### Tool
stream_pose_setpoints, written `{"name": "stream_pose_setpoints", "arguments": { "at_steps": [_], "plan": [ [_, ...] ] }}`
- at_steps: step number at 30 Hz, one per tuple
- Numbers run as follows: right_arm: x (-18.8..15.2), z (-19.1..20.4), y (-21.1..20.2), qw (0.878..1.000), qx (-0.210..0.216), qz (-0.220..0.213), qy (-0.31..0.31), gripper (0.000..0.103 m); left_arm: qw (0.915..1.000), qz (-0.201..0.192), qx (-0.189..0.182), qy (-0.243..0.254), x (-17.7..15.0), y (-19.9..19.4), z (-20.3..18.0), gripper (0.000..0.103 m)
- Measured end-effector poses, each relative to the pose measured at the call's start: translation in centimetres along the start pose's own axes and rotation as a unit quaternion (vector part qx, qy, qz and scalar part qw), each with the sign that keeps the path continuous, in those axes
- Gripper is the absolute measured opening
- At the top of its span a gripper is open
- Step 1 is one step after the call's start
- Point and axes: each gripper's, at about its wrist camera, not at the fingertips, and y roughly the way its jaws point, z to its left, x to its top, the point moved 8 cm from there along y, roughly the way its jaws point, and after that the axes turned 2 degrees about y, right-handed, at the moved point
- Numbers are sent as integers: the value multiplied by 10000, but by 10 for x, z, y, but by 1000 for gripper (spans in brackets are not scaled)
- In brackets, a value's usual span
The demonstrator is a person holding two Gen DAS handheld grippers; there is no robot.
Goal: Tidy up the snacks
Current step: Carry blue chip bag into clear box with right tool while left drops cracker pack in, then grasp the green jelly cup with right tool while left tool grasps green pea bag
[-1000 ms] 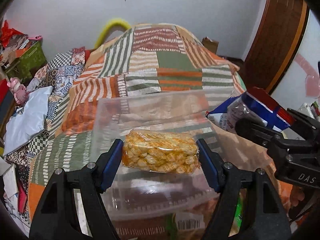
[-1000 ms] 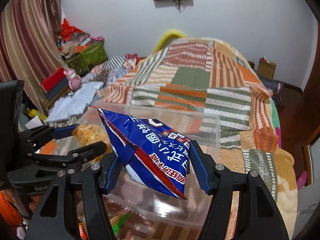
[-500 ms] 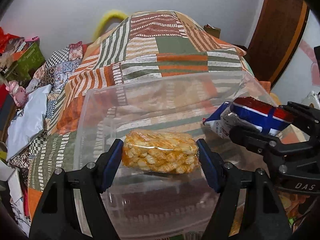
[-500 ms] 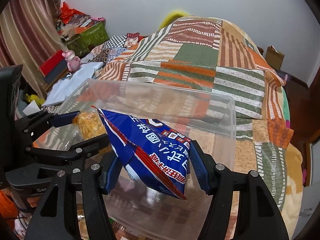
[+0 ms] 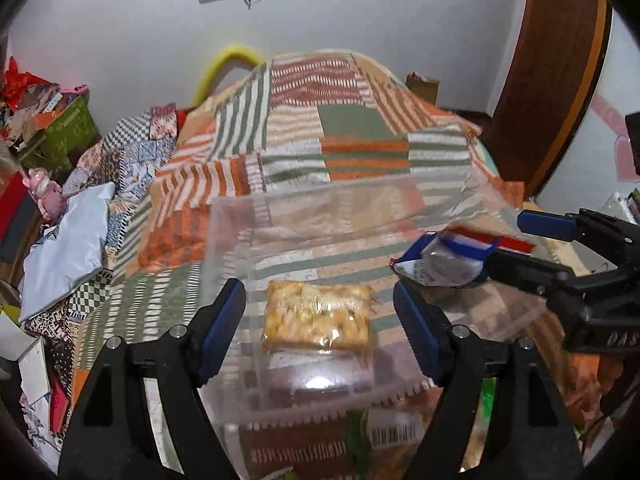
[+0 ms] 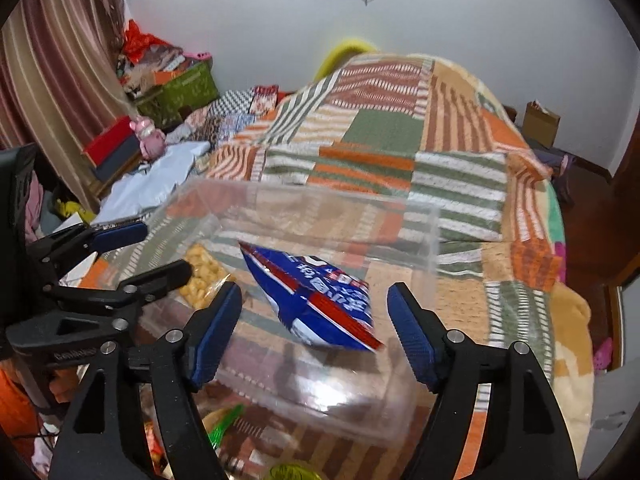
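A clear plastic bin [image 5: 332, 200] sits on the patchwork bed; it also shows in the right wrist view [image 6: 434, 232]. My left gripper [image 5: 320, 328] is open above the bin, and a yellow snack pack [image 5: 316, 322] lies free between its fingers inside the bin. My right gripper [image 6: 314, 332] is open, and a blue, red and white snack bag [image 6: 316, 300] is loose between its fingers, over the bin. The right gripper [image 5: 520, 240] shows at the right of the left wrist view, with the blue bag [image 5: 444, 258] by it. The yellow pack [image 6: 202, 276] shows in the right wrist view.
The bed has a patchwork blanket [image 5: 344, 120]. Clutter lies at the left: a green box [image 6: 184, 84], a pink toy [image 6: 146, 138], a white bag [image 5: 68, 240]. More snack packs lie in front of the bin [image 5: 384, 436]. A wooden door [image 5: 552, 72] is at the right.
Both grippers have opened and let go of their snacks. The yellow pack and the blue bag have dropped away from the fingers into the bin.
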Motion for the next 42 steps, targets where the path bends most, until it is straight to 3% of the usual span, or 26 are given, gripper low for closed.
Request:
{"name": "stream_pose_setpoints", "arguments": {
  "at_steps": [9, 17, 25, 33, 39, 42],
  "plan": [
    [-9, 2, -60, 9984, -132, -551, -49, 73, 9987, -471, 43, -207, -14, -65, 17, 88],
    [-37, 6, -88, 9973, -230, -700, -67, 76, 9983, -517, 254, -119, -48, -94, 26, 90],
    [-77, 7, -84, 9980, -366, -492, -128, 76, 9993, -224, 228, -181, -92, -92, 34, 91],
    [-115, 2, -62, 9989, -455, -140, -10, 76, 9983, 457, 172, -311, -141, -61, 37, 91],
    [-130, 1, -46, 9996, -164, 146, 194, 75, 9965, 734, 22, -402, -157, -43, 32, 91],
    [-132, 5, -39, 9995, -30, 240, 211, 66, 9956, 847, -86, -390, -161, -35, 26, 87]
  ]
}}
